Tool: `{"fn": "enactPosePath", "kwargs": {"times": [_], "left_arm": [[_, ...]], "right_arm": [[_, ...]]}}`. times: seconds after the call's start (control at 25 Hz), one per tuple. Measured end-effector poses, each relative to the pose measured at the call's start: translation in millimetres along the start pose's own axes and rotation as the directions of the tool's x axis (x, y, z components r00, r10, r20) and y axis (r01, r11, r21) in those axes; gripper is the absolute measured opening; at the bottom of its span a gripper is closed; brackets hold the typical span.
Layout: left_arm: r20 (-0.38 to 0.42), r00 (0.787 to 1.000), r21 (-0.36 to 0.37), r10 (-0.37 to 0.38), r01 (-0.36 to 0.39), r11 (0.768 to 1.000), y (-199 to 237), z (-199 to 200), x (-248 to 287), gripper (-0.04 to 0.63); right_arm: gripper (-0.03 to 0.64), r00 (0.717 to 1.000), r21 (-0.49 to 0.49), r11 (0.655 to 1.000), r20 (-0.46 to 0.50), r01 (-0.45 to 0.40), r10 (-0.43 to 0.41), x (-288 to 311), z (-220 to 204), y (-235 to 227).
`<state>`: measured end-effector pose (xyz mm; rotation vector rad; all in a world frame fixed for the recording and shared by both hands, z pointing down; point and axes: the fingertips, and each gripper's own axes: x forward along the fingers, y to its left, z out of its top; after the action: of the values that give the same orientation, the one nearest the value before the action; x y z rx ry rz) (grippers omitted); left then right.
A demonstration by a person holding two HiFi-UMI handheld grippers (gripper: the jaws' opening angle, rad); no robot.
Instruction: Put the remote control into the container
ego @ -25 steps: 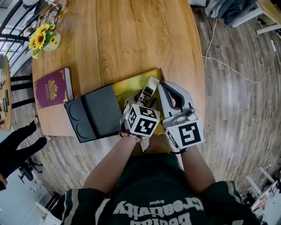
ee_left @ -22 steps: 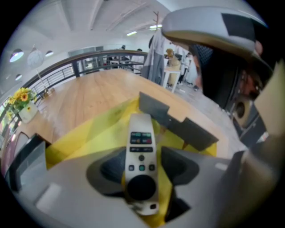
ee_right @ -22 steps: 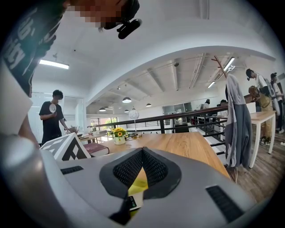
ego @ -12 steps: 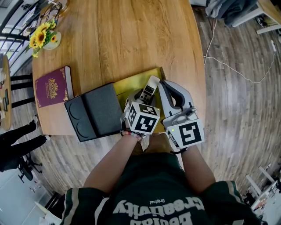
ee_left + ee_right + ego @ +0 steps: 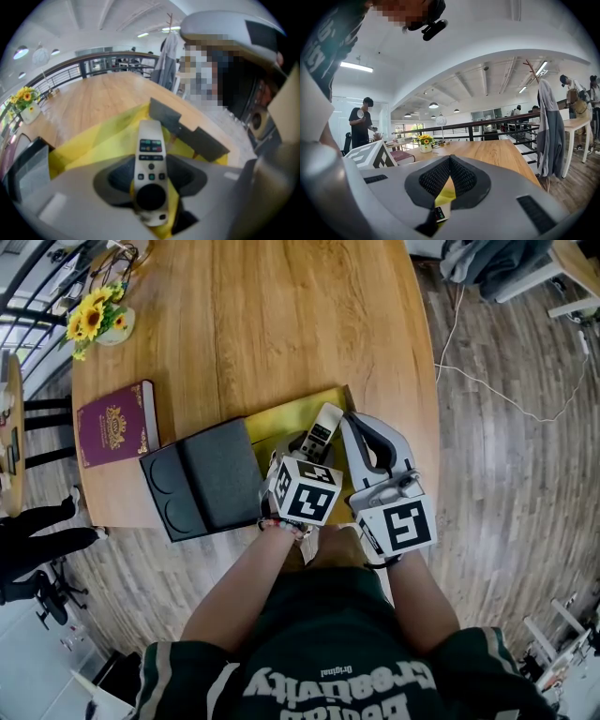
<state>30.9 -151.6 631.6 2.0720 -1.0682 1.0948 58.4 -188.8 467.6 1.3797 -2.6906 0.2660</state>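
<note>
Left tongs [image 5: 151, 185]: closed on the remote control [image 5: 150, 159]. The jaws have just been closing. The pads bear on both long sides of the remote at its round dial end. The button end projects forward past the jaw tips.

Remote control: held above the yellow container [image 5: 278, 418], button face up, and not resting on the container floor as far as the views show. In the head view it lies over the right part of the container and slants toward the far right corner.

Right tongs [image 5: 450, 161]: closed, jaw tips touching, nothing between them. They sit just beside the remote on its right, over the right edge of the container.

Yellow container: open, near the front edge of the wooden worktop [image 5: 281, 315]. A flat black case [image 5: 202, 486] lies against its left side.

Other items on the worktop: a maroon book [image 5: 114, 425] left of the case, and a sunflower vase [image 5: 94, 322] at the far left corner.
</note>
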Motion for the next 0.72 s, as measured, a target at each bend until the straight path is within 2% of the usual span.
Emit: {"fn": "enactPosePath", "kwargs": {"times": [0.52, 0.72], "left_arm": [[-0.006, 1.0, 0.031, 0.019, -0.018, 0.999, -0.3, -0.3, 0.6, 0.213], [-0.009, 1.0, 0.042, -0.001, 0.001, 0.999, -5.7, 0.0, 1.0, 0.254]], "right_arm": [[0.017, 1.0, -0.015, 1.0, 0.013, 0.004, -0.003, -3.0, 8.9, -0.8], [0.017, 1.0, -0.003, 1.0, 0.013, -0.004, 0.004, -3.6, 7.7, 1.0]]}}
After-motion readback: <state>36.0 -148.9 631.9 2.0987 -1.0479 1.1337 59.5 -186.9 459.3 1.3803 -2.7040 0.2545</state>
